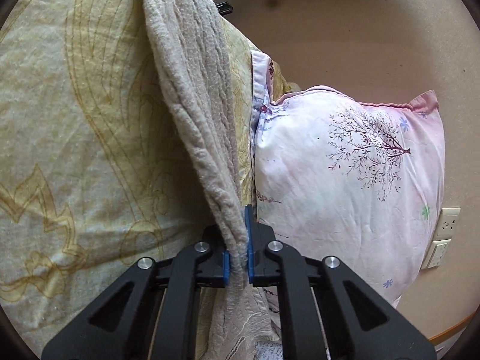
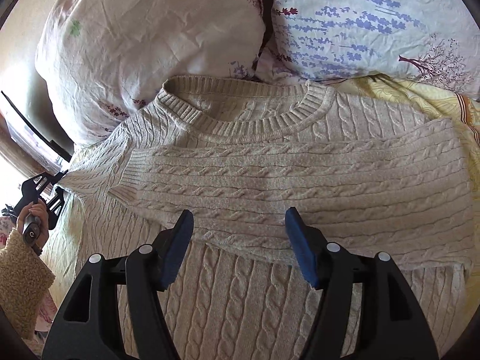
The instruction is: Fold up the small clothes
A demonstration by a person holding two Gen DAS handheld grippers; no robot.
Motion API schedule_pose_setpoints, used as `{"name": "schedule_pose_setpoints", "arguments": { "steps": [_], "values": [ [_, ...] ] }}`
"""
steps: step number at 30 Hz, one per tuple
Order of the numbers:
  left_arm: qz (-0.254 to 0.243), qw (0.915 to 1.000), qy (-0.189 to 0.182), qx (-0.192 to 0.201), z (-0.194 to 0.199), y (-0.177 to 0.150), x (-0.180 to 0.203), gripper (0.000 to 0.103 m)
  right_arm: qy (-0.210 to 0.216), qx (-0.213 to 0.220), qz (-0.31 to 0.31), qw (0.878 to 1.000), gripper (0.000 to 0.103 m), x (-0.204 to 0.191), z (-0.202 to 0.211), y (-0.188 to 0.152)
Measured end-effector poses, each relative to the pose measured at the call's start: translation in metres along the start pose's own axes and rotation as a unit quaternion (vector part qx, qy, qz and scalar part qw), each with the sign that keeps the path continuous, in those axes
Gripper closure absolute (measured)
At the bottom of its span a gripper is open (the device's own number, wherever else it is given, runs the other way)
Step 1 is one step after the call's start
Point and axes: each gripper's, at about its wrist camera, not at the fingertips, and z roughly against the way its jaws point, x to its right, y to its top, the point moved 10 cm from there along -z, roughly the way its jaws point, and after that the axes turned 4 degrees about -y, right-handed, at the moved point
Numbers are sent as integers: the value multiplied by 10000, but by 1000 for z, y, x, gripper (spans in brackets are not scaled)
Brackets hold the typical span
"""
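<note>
A beige cable-knit sweater lies flat on the bed, collar toward the pillows. One sleeve is folded across its chest. My right gripper hovers open just above that sleeve's lower edge, with nothing pinched. In the left wrist view my left gripper is shut on a bunched edge of the sweater, which rises away from the pads as a taut ridge. The right wrist view shows this left gripper at the sweater's left side.
A yellow patterned sheet covers the bed. Two floral pillows lie beyond the collar, one against a beige wall with sockets. A hand in a fleecy sleeve holds the left gripper.
</note>
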Motion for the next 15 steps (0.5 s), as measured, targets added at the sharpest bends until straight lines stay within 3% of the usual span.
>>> {"name": "schedule_pose_setpoints", "arguments": {
  "steps": [7, 12, 15],
  "values": [
    [-779, 9931, -763, -434, 5, -43, 74, 96, -18, 35, -222, 9997, 38, 12, 5, -5],
    [-1497, 9753, -1341, -913, 4, -110, 131, 96, -2, 170, -329, 9993, 38, 19, 15, -4],
    [-1883, 9645, -1456, -1148, 6, -159, 149, 96, -14, 233, -458, 9987, 38, 27, 21, -5]
  ]
}}
